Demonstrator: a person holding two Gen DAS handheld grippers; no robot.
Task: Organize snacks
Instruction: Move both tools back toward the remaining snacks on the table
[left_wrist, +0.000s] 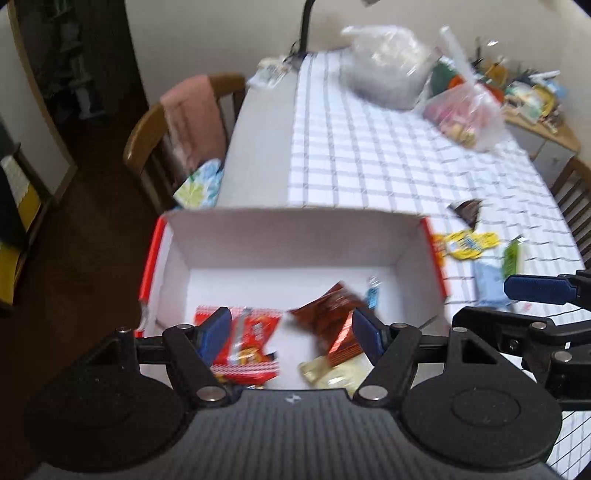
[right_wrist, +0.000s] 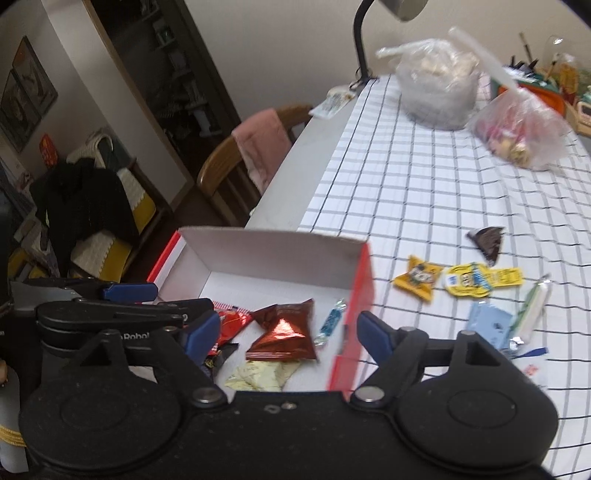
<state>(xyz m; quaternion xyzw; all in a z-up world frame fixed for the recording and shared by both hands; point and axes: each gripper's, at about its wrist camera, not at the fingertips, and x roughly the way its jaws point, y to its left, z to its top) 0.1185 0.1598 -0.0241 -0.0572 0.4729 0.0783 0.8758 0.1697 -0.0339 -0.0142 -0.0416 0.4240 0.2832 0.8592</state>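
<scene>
both pairs of fingers, left gripper (left_wrist: 291, 334) and right gripper (right_wrist: 290, 332), are seen parted and empty above the box (right_wrist: 273, 243) at lower centre, where the brown foil packet (right_wrist: 284, 334) lies; light, crinkly and likely slippery, it is best pinched at a sealed edge.

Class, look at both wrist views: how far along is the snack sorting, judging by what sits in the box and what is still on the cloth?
Done: the box holds a shiny brown packet, red packets, a pale packet and a blue candy. In hand: nothing; left gripper and right gripper stand open. Left: yellow snacks, a dark wrapper and a blue packet.
</scene>
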